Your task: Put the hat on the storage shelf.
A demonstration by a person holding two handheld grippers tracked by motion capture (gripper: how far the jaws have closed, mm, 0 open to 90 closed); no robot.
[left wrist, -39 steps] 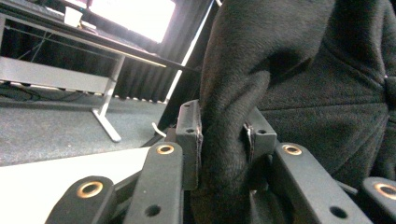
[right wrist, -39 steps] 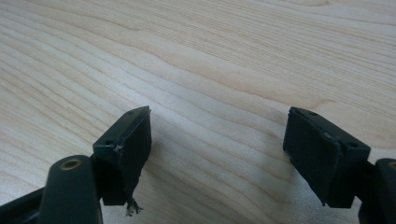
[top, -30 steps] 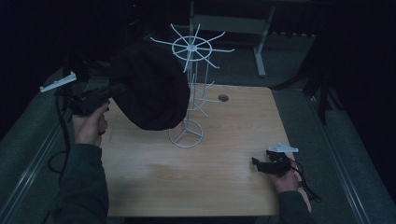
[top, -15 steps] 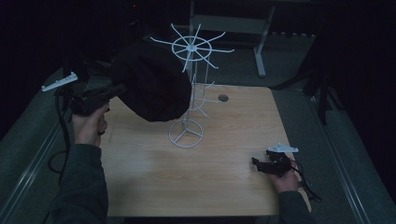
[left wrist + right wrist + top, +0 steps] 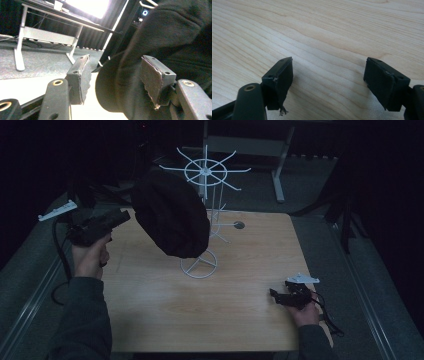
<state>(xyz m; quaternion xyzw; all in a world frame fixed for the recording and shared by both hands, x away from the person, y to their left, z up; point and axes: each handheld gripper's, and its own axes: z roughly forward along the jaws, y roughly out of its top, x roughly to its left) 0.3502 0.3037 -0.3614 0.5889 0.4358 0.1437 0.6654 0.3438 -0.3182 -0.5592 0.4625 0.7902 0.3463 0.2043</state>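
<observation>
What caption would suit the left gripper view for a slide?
Open jaws of the left gripper frame the edge of a black hat, neither pad visibly clamping it.

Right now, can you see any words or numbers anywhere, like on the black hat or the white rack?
No words, numbers or signs can be read.
black hat: plain dark fabric, no label in sight.
white wire rack: bare wire.
wooden table: just wood grain.
Far shelf in the left gripper view, small white item: too blurred to tell.
</observation>
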